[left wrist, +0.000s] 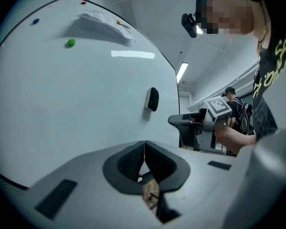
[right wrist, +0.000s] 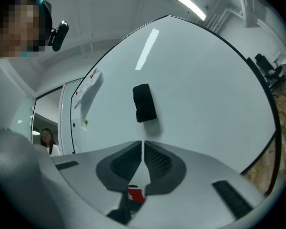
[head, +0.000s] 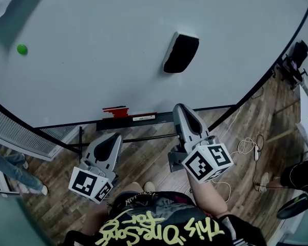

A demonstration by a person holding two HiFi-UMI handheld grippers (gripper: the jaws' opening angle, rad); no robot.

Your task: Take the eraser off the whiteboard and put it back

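Hovering nearest in the head view, the left gripper [head: 112, 139] at 7 o'clock and the right gripper [head: 183, 109] at 5 o'clock are both clenched on nothing. Farther off, at 1 o'clock, the eraser [head: 181, 52] sticks to the whiteboard [head: 92, 60], apart from both.

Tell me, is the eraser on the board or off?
On. The eraser hangs flat against the whiteboard by itself, and nothing is gripping it.

One eraser [head: 180, 53], two grippers [head: 114, 137] [head: 180, 108] (one whiteboard [head: 102, 70]).
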